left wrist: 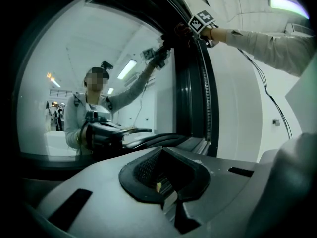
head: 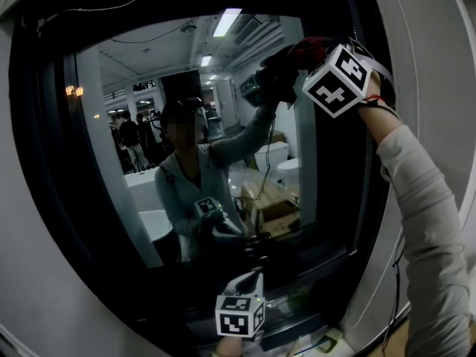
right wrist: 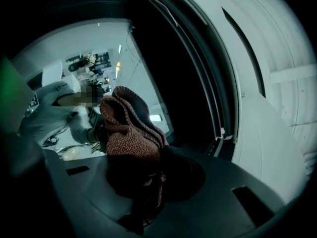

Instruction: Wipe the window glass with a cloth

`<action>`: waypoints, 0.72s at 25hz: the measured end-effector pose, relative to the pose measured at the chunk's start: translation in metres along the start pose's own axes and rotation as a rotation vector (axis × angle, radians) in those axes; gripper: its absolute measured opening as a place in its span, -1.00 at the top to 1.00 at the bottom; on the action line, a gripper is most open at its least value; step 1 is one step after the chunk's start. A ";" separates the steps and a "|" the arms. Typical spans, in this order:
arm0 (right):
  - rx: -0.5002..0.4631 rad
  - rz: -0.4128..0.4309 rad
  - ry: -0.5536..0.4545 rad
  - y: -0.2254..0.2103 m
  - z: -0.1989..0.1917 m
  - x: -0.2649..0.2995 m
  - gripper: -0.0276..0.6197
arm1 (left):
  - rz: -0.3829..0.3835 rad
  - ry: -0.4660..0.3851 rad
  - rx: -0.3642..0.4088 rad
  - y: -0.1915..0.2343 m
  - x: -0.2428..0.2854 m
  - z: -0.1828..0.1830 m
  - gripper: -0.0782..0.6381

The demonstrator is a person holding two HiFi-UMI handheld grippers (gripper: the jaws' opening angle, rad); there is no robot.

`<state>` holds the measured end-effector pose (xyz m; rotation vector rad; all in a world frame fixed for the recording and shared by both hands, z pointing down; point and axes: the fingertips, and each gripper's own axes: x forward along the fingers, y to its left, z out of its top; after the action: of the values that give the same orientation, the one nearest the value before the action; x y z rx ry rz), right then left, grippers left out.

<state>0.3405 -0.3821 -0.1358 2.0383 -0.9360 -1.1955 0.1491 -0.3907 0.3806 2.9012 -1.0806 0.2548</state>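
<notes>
The dark window glass (head: 149,73) mirrors the person and the room behind. High at its upper right corner my right gripper (head: 297,65) is shut on a reddish-brown knitted cloth (head: 309,49), which is pressed to the pane beside the black frame (head: 364,199). In the right gripper view the bunched cloth (right wrist: 131,133) sticks out of the jaws of the right gripper (right wrist: 143,182) toward the glass (right wrist: 74,53). My left gripper (head: 249,281) hangs low by the sill, jaws together and empty. In its own view the left gripper (left wrist: 163,182) points at the glass (left wrist: 59,73).
A black sill and lower frame rail (head: 312,274) run under the pane. White wall panels (head: 439,65) flank the window on the right. The vertical frame post (left wrist: 190,93) with its track stands just right of the glass. A thin cable (left wrist: 270,93) trails down the wall.
</notes>
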 end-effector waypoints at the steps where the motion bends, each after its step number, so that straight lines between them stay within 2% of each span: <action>1: -0.010 0.008 0.013 0.005 -0.001 0.002 0.78 | 0.001 -0.002 -0.001 0.001 0.000 -0.001 0.77; 14: -0.099 0.129 0.047 0.059 -0.010 0.006 0.78 | 0.004 -0.016 -0.007 0.006 -0.007 -0.001 0.77; 18: -0.080 0.155 0.045 0.066 -0.010 0.004 0.78 | 0.001 -0.018 -0.006 0.007 -0.010 0.001 0.77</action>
<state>0.3325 -0.4215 -0.0830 1.8857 -0.9889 -1.0827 0.1372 -0.3896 0.3778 2.9030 -1.0840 0.2261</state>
